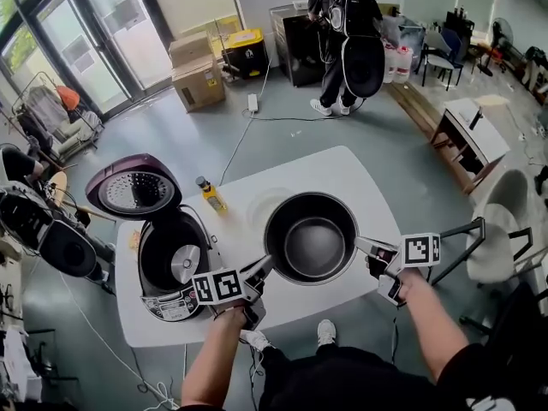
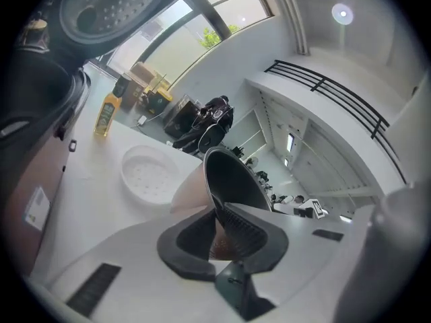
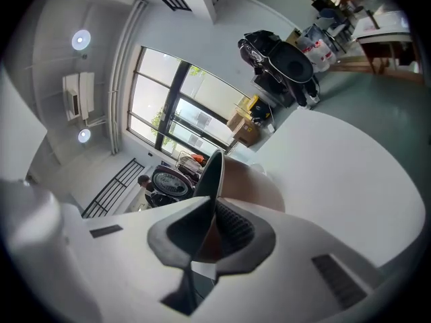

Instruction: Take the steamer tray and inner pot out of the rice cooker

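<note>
The inner pot (image 1: 311,236), gripped at opposite sides of its rim by the jaws of the left gripper (image 1: 267,265) and right gripper (image 1: 361,246), takes up the middle of the table (image 1: 342,174). That leaves bare surface toward the far right corner and a narrow strip along the near edge. On the left, the rice cooker (image 1: 171,264) with its raised lid (image 1: 135,188), a yellow bottle (image 1: 211,195) just behind it and the white steamer tray (image 2: 149,173) between bottle and pot block a sideways pass.
</note>
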Tool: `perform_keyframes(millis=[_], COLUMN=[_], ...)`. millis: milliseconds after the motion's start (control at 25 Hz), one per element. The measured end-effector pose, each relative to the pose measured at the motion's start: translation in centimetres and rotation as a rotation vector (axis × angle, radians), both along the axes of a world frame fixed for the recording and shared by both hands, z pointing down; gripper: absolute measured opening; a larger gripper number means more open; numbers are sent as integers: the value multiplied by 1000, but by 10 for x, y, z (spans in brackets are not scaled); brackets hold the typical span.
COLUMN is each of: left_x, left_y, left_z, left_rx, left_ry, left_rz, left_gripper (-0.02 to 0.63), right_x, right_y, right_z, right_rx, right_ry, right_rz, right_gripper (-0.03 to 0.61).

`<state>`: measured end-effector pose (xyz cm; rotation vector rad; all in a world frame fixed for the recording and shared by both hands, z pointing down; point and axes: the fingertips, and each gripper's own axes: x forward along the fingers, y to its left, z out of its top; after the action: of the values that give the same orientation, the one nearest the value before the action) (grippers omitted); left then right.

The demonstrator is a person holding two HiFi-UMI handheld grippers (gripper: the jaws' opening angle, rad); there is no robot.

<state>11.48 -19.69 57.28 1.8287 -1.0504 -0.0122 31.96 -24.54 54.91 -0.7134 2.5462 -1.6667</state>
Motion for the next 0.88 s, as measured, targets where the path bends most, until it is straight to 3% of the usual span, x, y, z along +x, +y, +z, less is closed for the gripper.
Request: perform_keyframes(millis=[120,240,360,560,720,880], left_x=[10,17,20,18,17,19], left_y=[3,6,8,17,23,28], left_z=[17,29,37,56,74,87], left_rx=[-28,-48,-56,-78,-106,-118], left_ry=[-5,-22,-27,-26,-16,-25], left_rz=[20,30,37,35,5,-1], left_gripper=[43,46,44,46,43,44], right_x=[16,11,27,27,13,25], right_y=[0,1,7,14,17,19], right_z=[22,25,57,80,79,105], right_rx=[-28,-5,-85,-130,-105,-133], right_ry=[27,-70,41,66,-15,121], right_rz=[46,21,62,85,44,63], right_gripper=[25,23,23,21,21,21])
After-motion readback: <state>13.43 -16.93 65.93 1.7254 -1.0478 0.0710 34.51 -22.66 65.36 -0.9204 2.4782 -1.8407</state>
